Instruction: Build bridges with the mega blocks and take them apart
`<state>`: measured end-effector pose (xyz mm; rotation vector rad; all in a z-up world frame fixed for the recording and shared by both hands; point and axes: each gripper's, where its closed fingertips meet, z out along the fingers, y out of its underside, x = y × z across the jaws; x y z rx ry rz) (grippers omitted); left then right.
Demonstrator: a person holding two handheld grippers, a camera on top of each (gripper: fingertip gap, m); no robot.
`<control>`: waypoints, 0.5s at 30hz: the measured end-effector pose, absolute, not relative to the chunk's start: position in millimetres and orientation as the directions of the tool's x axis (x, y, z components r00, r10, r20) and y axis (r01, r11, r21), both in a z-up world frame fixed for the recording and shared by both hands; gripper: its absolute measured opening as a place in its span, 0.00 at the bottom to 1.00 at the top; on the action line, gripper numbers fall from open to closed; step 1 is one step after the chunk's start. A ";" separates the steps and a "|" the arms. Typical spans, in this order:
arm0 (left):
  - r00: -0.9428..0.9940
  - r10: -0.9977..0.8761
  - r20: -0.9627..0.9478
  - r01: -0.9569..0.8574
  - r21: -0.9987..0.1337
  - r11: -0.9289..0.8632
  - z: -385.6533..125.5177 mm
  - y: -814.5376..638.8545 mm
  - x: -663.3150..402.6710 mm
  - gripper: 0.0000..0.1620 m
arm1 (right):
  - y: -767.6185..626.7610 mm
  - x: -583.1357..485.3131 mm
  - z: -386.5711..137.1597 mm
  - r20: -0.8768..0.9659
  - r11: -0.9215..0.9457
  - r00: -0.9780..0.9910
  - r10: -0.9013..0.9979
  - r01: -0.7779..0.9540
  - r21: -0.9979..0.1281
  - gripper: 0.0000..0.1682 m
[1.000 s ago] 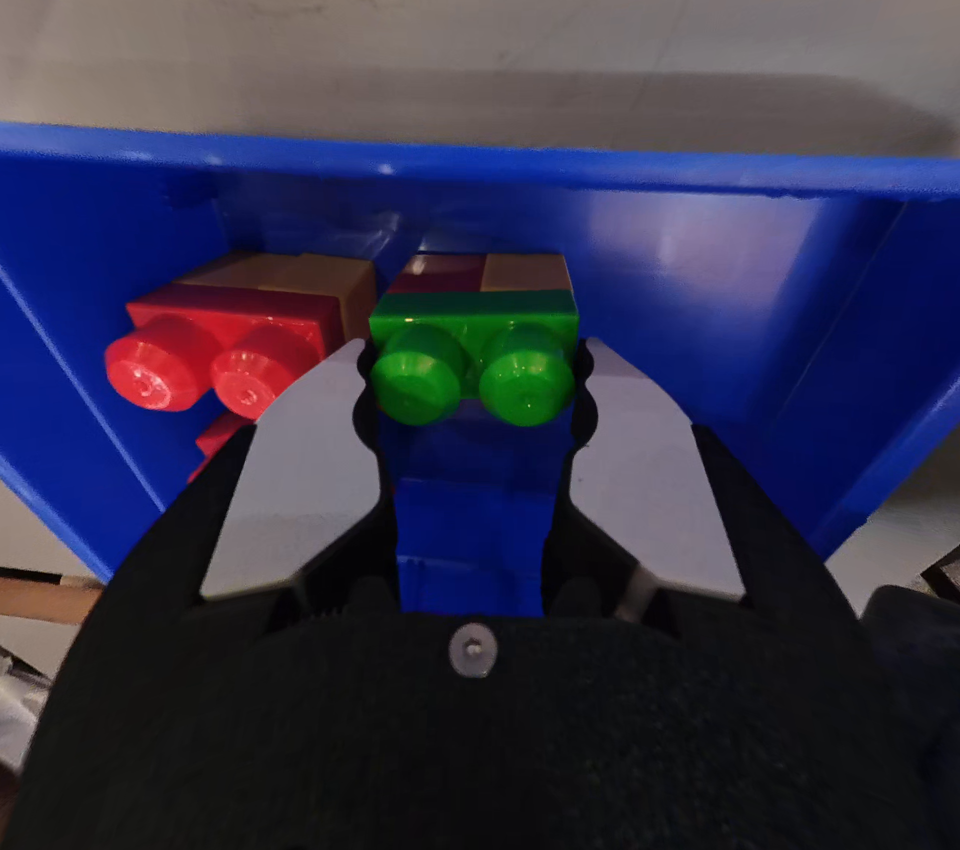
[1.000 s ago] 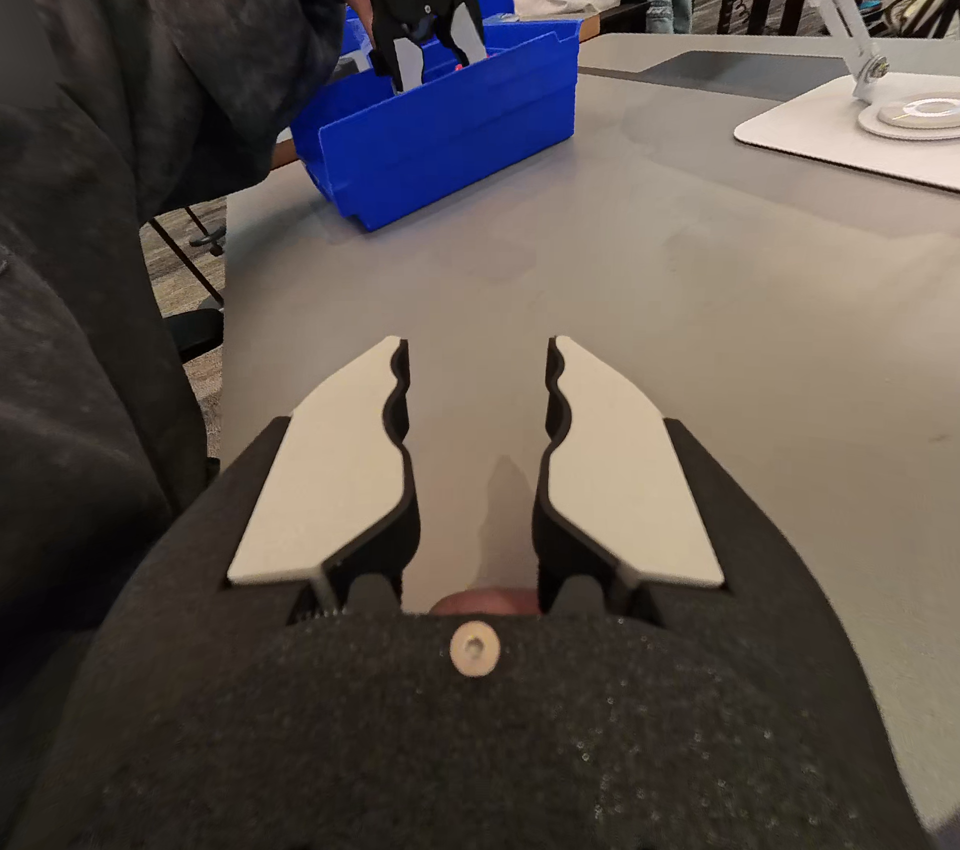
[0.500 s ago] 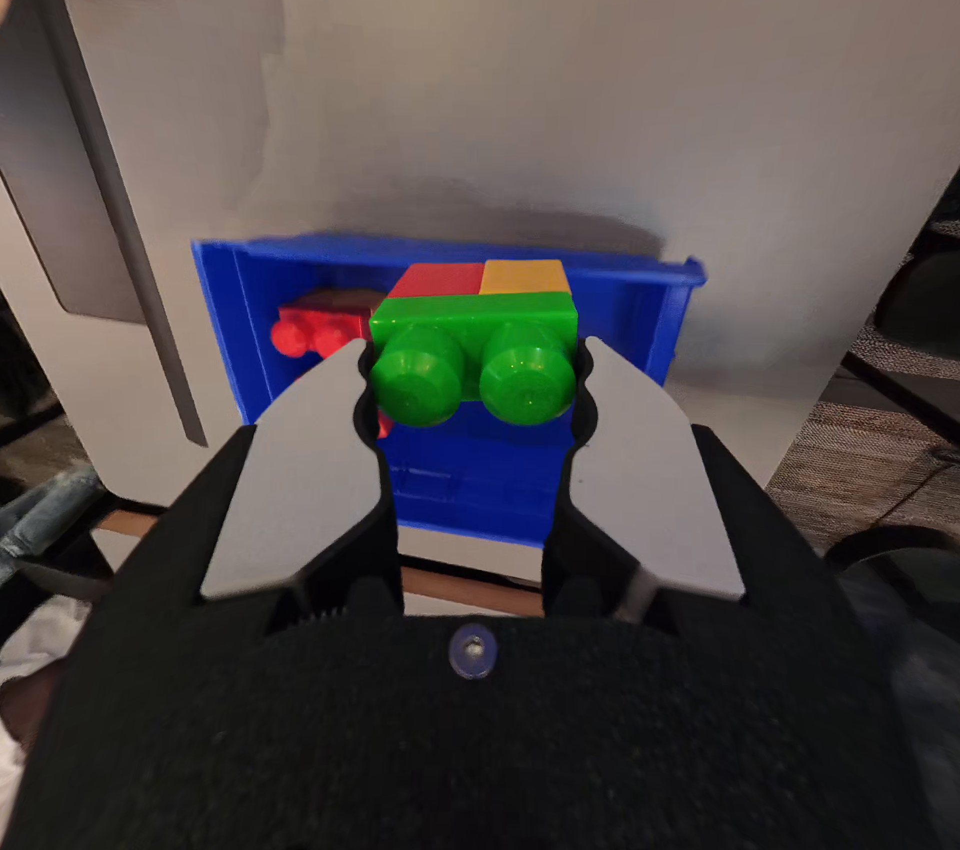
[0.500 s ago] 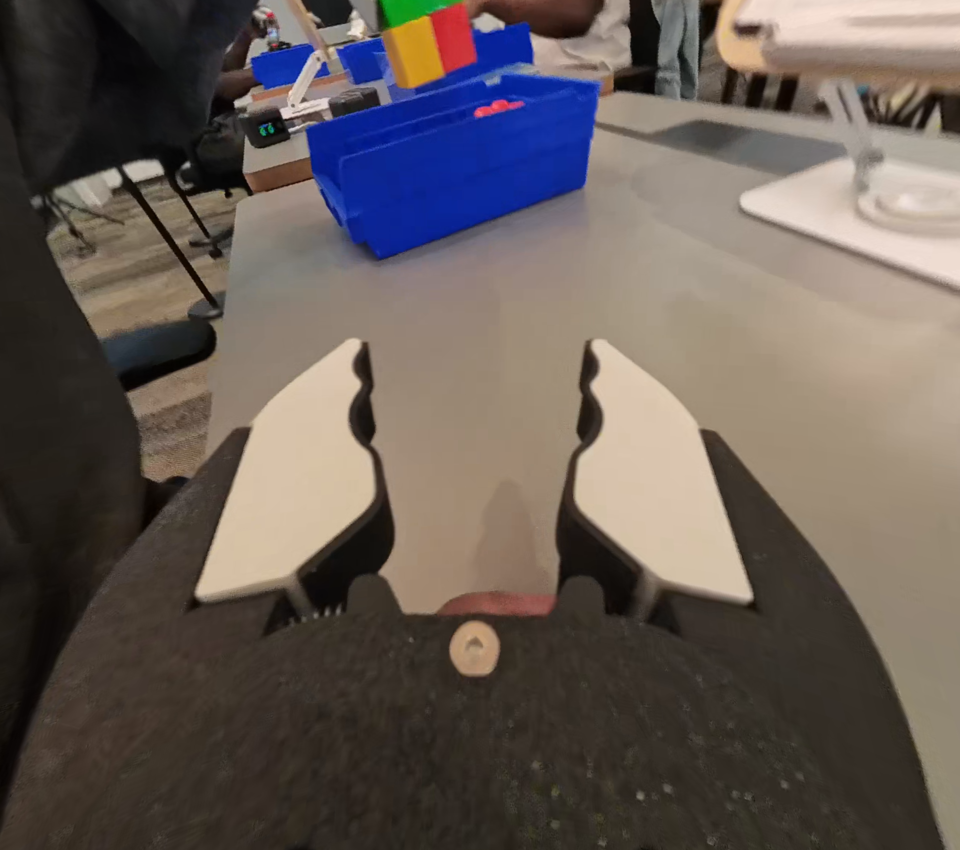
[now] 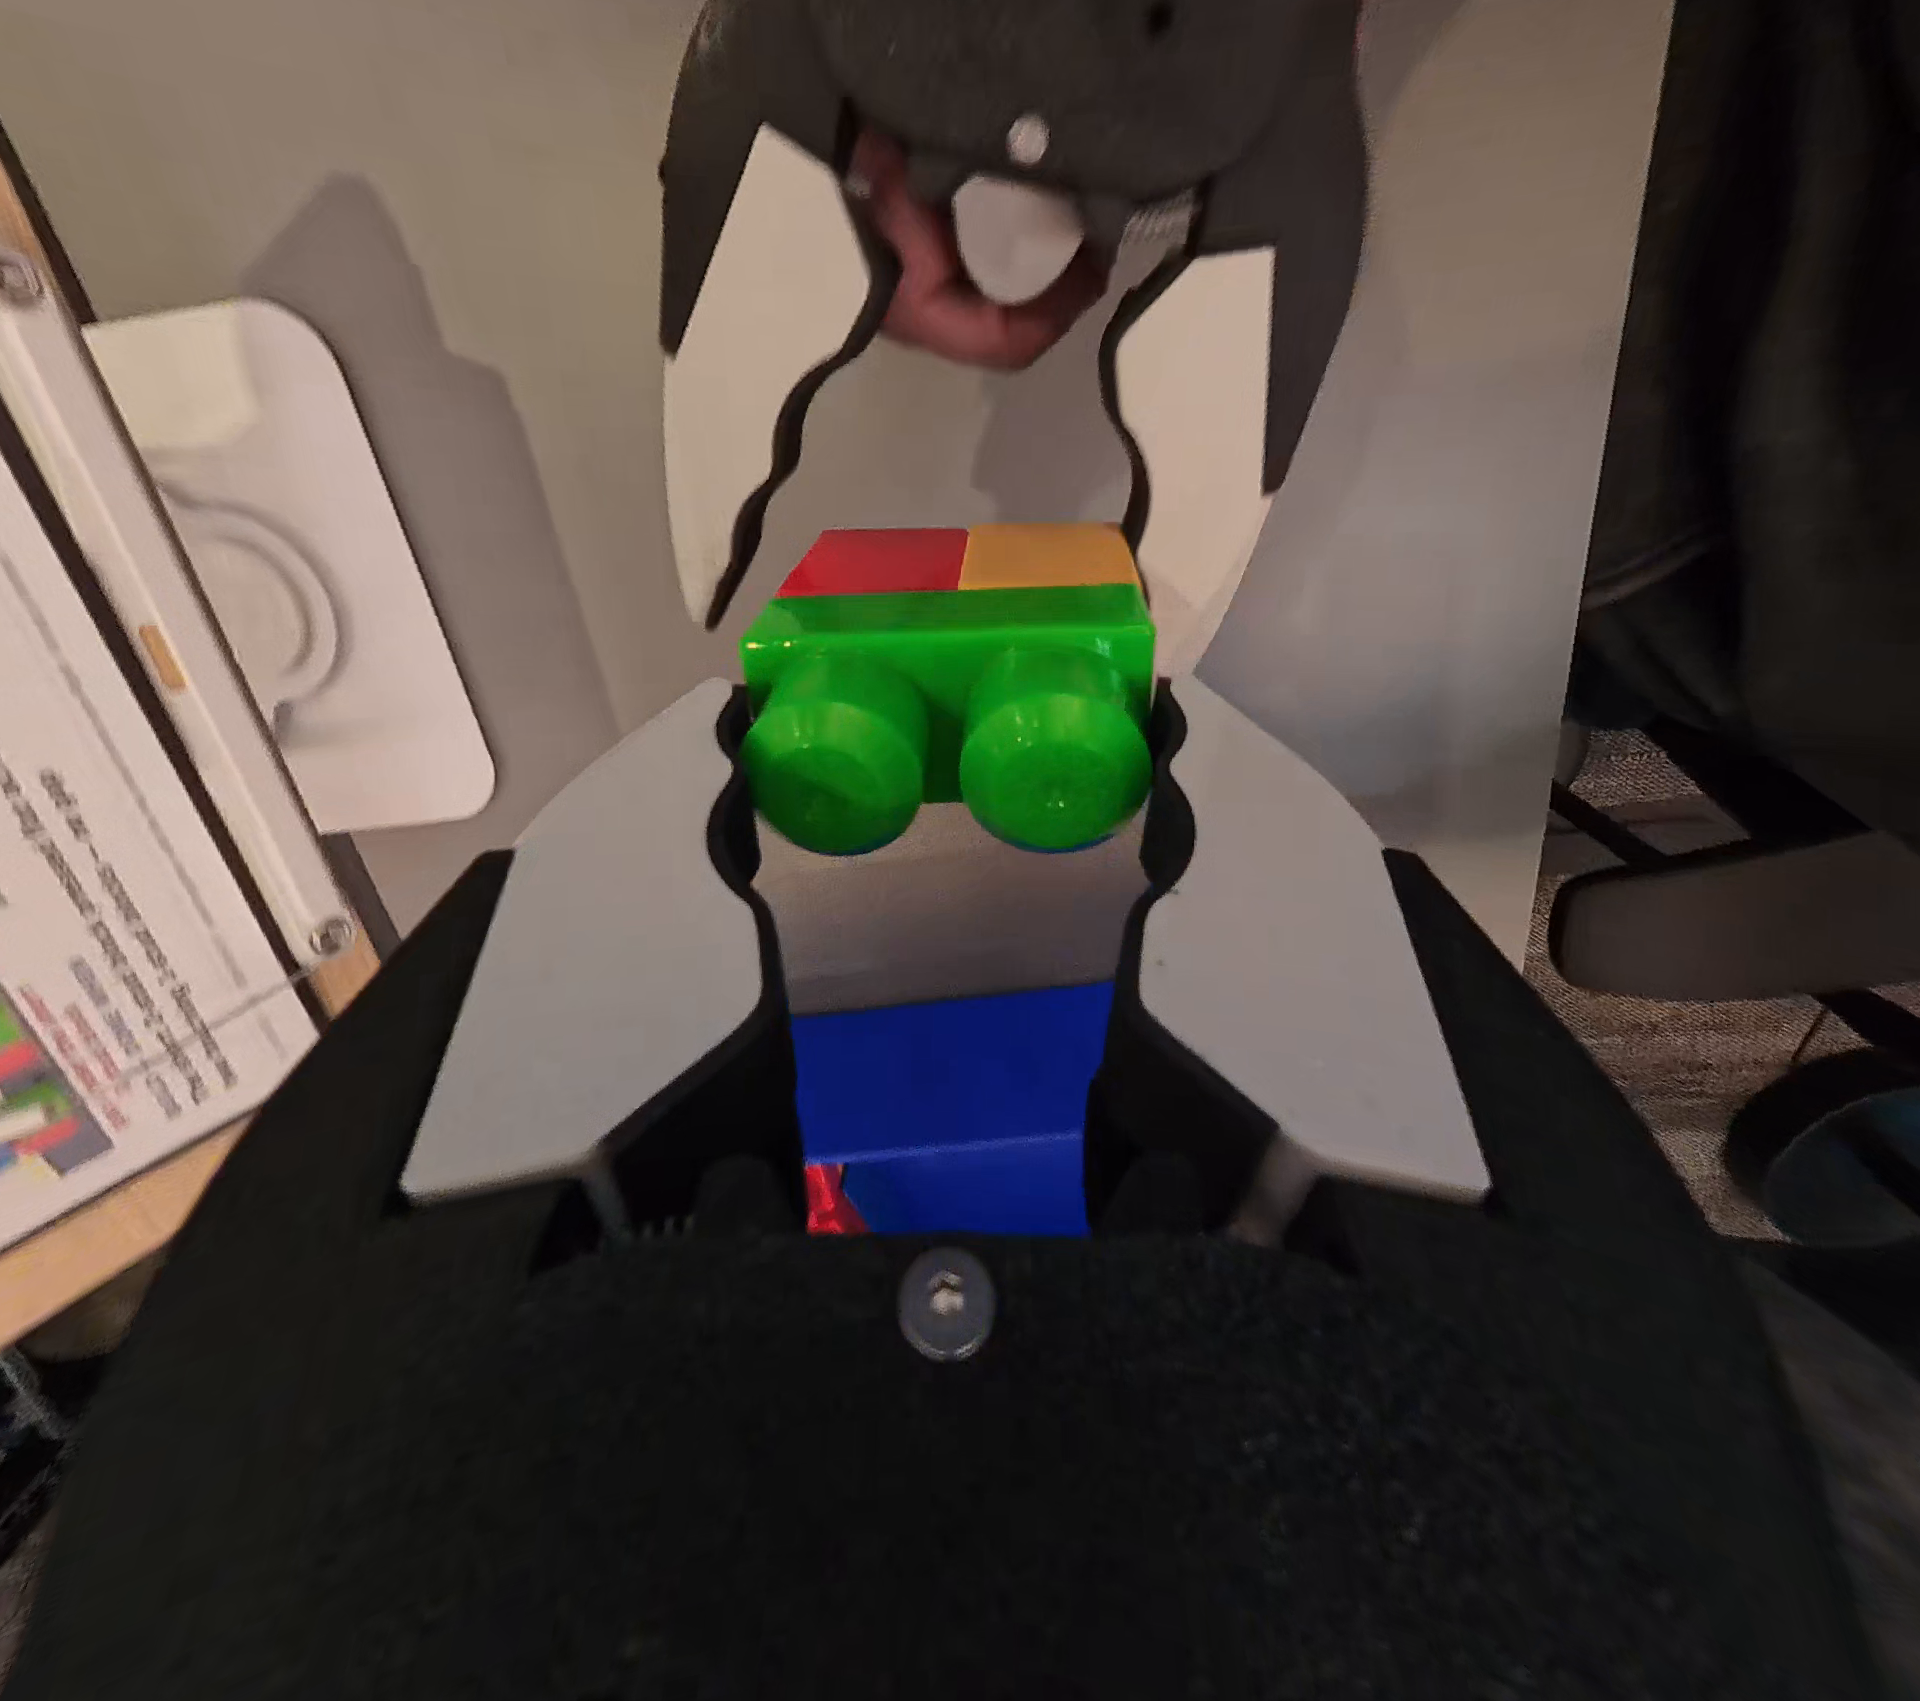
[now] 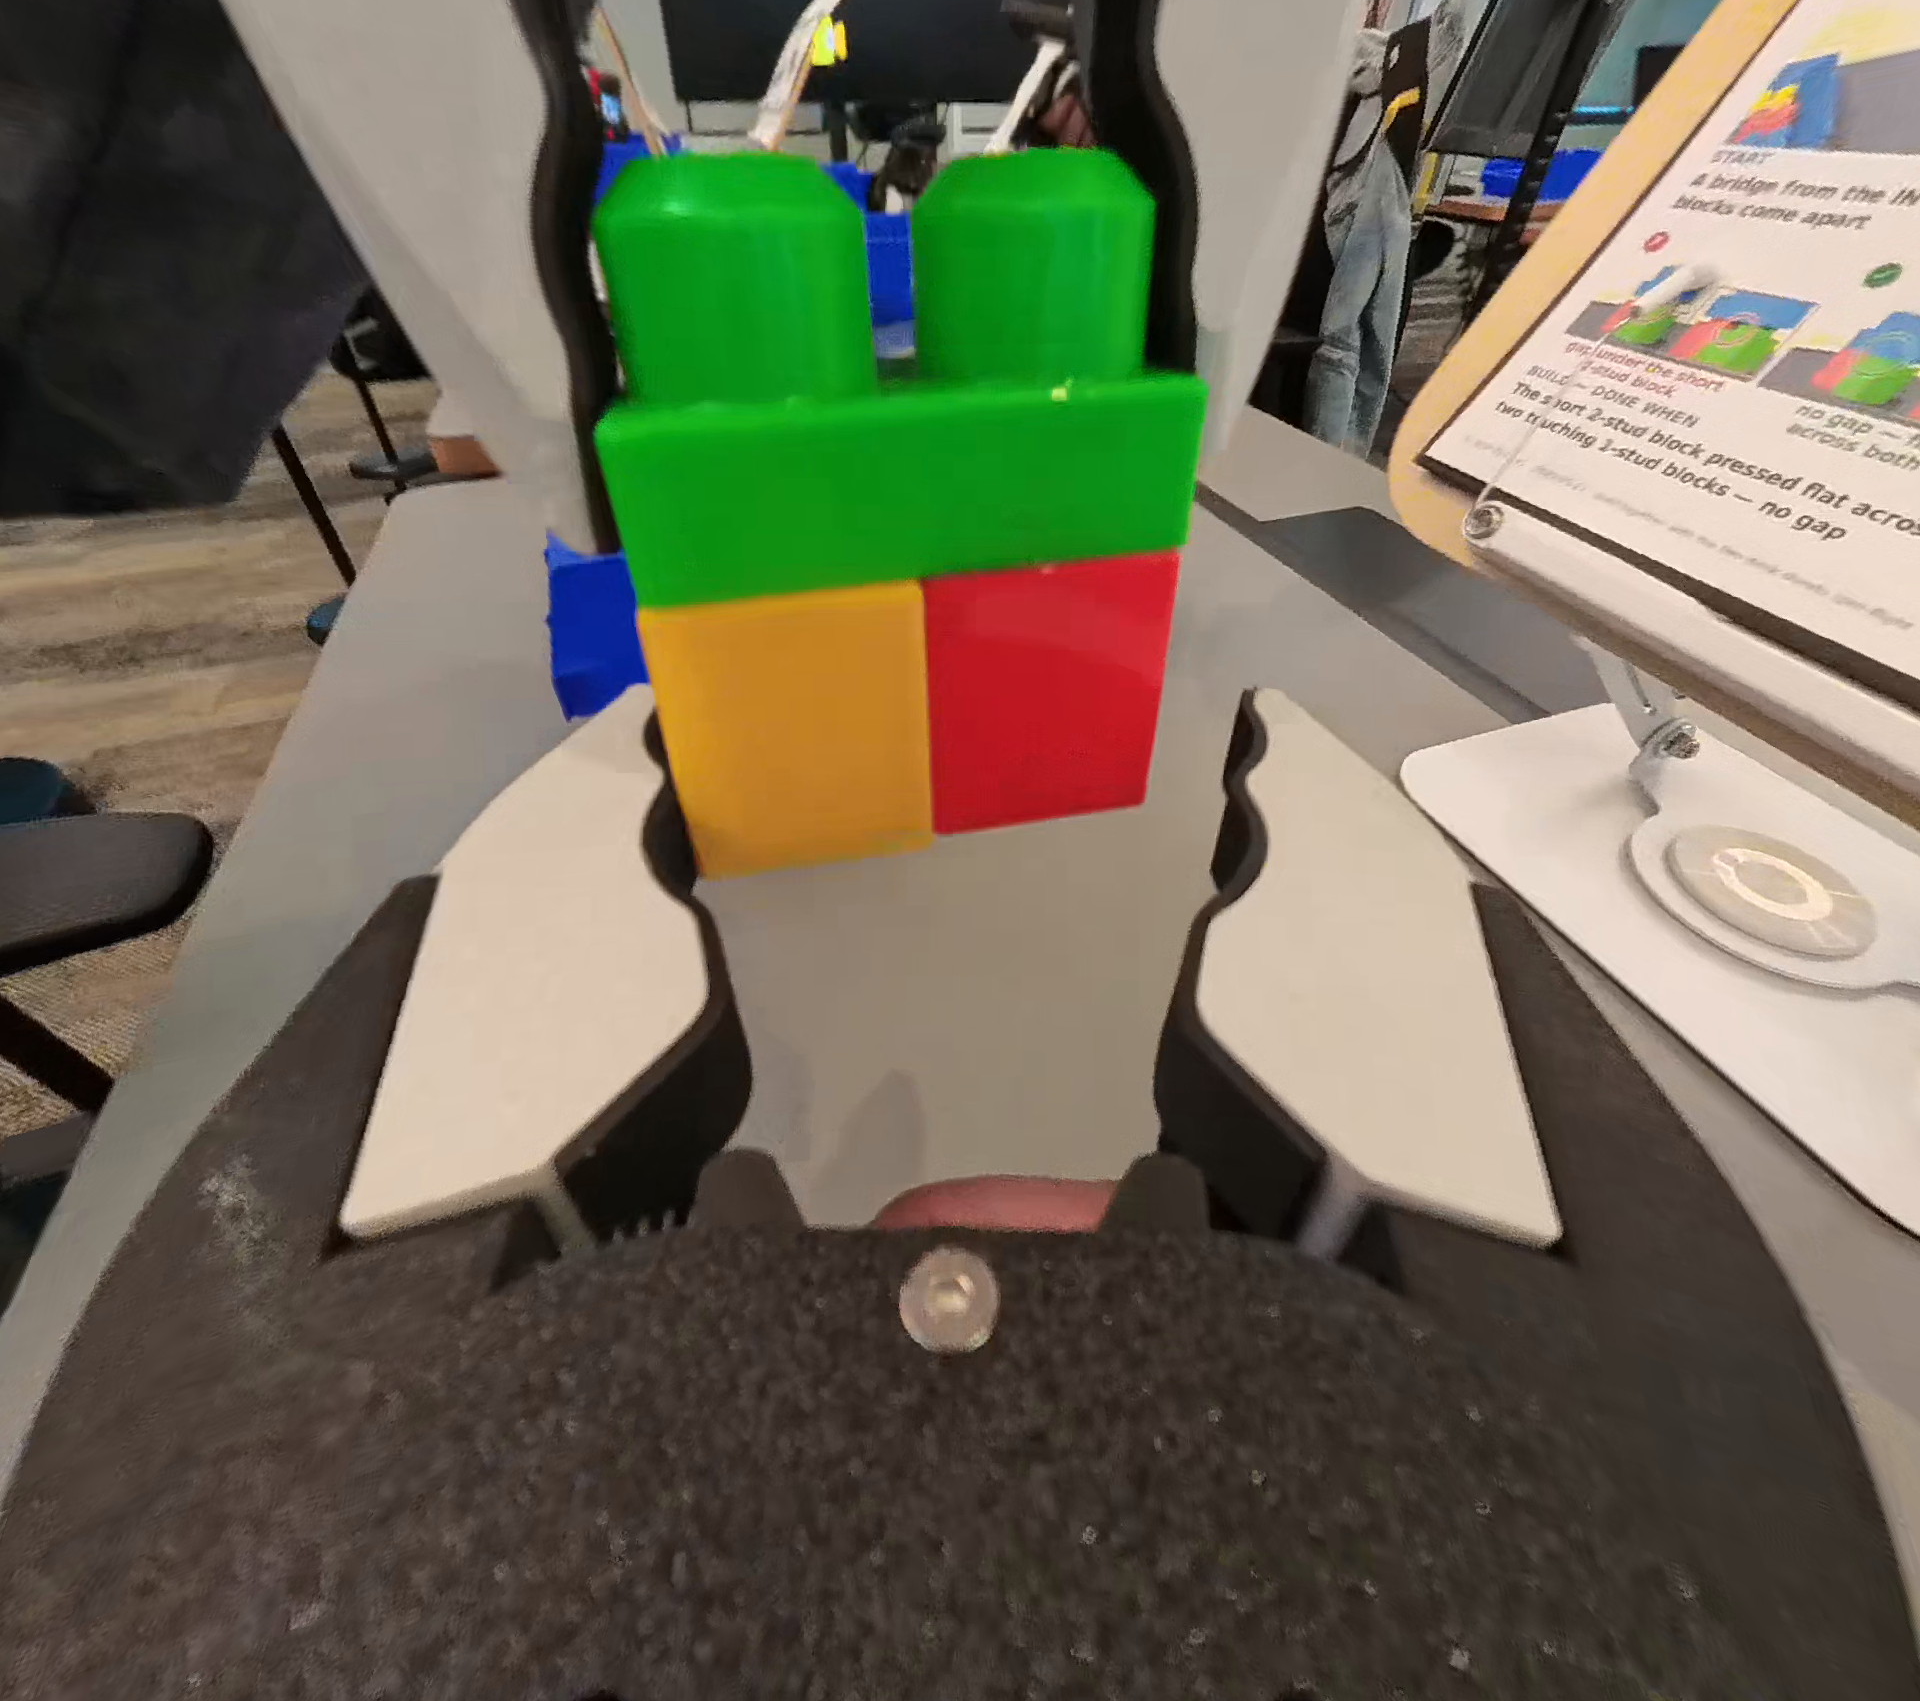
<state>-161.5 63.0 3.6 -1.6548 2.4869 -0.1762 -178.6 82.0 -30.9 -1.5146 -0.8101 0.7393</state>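
While left gripper [image 5: 945,752] clamps one green block [image 5: 945,664], two blocks [image 6: 904,706] hang beneath.

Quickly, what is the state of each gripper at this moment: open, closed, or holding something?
Left gripper: closed on the studs of the green block, carrying the small bridge.
Right gripper: open, holding nothing, fingers either side of the yellow block and red block.

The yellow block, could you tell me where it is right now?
In the right wrist view the yellow block hangs under the green block, left of the red block, held above the table.
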 end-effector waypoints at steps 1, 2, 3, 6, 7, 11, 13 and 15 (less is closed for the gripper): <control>-0.385 -0.921 -0.058 -0.903 -0.185 0.389 1.9 61.8 -155.7 0.44 | 81.9 -175.7 -31.2 -0.003 -0.049 0.560 0.829 0.068 -0.996 0.57; -0.387 -0.920 -0.056 -0.902 -0.184 0.390 -0.7 61.7 -151.6 0.44 | 80.7 -173.0 -32.5 0.011 -0.037 0.565 0.825 0.074 -0.997 0.53; -0.388 -0.920 -0.051 -0.902 -0.181 0.391 -3.8 61.9 -149.0 0.44 | 77.7 -171.7 -34.6 0.035 -0.018 0.560 0.828 0.088 -0.996 0.48; -0.395 -0.918 -0.030 -0.901 -0.185 0.393 -10.4 59.8 -144.6 0.44 | 75.1 -166.2 -40.4 0.031 -0.021 0.560 0.828 0.088 -0.996 0.48; -0.395 -0.918 -0.029 -0.900 -0.186 0.393 -11.6 59.9 -143.6 0.44 | 74.6 -163.6 -40.9 0.031 -0.021 0.561 0.827 0.086 -0.996 0.48; -0.409 -0.912 -0.024 -0.896 -0.180 0.406 -12.3 59.3 -142.8 0.44 | 72.2 -160.9 -45.6 0.032 -0.062 0.553 0.833 0.151 -0.987 0.48; -0.412 -0.911 -0.016 -0.897 -0.168 0.409 -10.4 57.7 -144.2 0.44 | 70.0 -162.4 -44.2 0.024 -0.063 0.539 0.842 0.143 -0.988 0.48; -0.417 -0.909 -0.015 -0.898 -0.147 0.415 -10.5 56.2 -146.9 0.44 | 68.0 -164.3 -45.2 0.026 -0.059 0.528 0.849 0.143 -0.988 0.48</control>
